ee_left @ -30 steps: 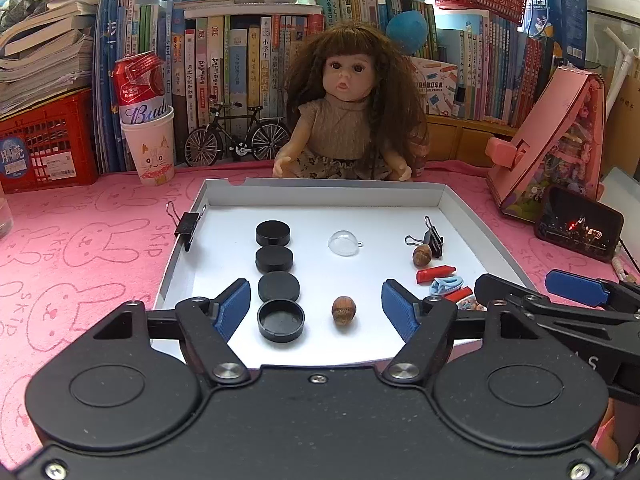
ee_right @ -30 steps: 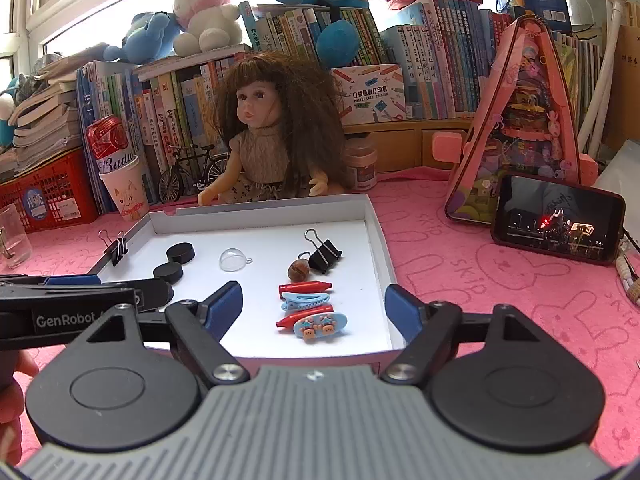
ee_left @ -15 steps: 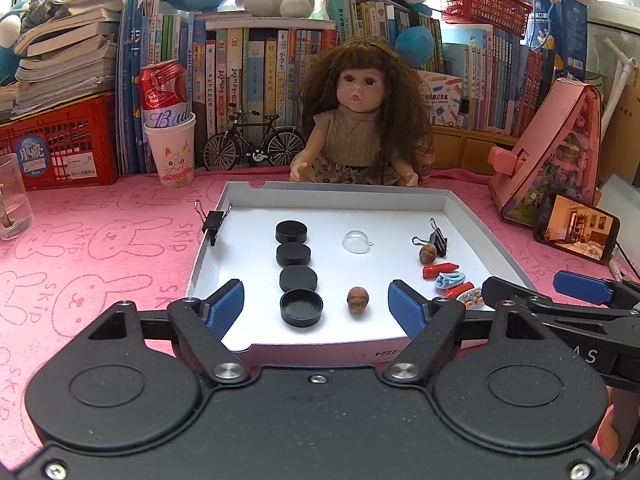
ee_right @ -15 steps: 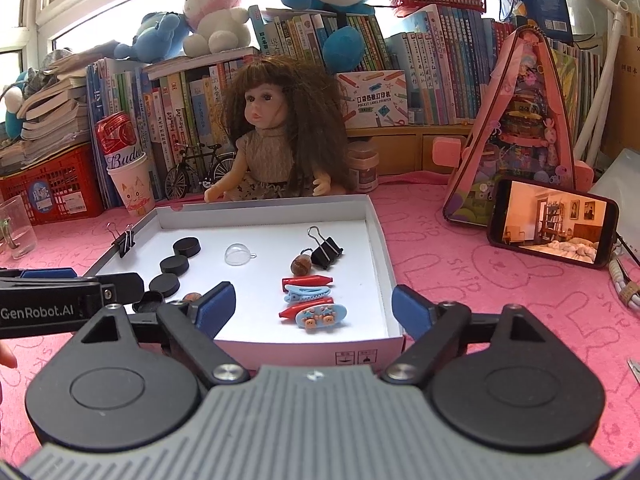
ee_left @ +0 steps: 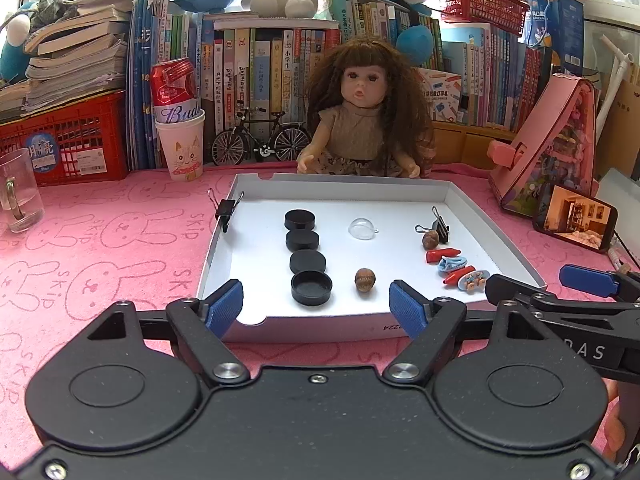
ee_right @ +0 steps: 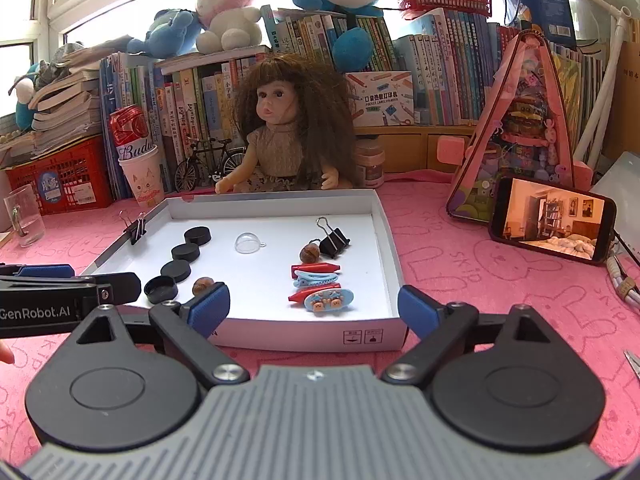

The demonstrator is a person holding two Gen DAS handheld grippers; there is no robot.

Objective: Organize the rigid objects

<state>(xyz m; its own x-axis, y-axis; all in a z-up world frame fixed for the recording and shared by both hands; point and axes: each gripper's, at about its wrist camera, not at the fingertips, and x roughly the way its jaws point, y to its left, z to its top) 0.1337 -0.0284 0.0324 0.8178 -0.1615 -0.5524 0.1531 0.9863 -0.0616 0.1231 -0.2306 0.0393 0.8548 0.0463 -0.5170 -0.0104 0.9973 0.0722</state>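
A white tray [ee_left: 460, 200] on the pink cloth holds a column of black caps [ee_left: 305, 240], a clear half dome [ee_left: 361, 227], two brown nuts [ee_left: 364, 279], a black binder clip [ee_left: 439, 228] and red and blue hair clips [ee_left: 454, 266]. The same tray [ee_right: 386, 240] shows in the right wrist view with the hair clips [ee_right: 320, 284] and caps [ee_right: 176, 270]. My left gripper [ee_left: 318, 308] is open and empty at the tray's near edge. My right gripper [ee_right: 314, 310] is open and empty at the near edge too, to the right of the left one.
A doll [ee_left: 366, 120] sits behind the tray. A cup with a red can [ee_left: 178, 136], a glass mug [ee_left: 18, 192] and a red crate [ee_left: 68, 144] stand at the left. A phone [ee_left: 574, 222] and a pink toy house [ee_left: 552, 144] stand at the right. A second binder clip [ee_left: 226, 210] grips the tray's left wall.
Both grippers have drawn back from over the tray toward its near edge, staying open. The objects in the tray have not moved.
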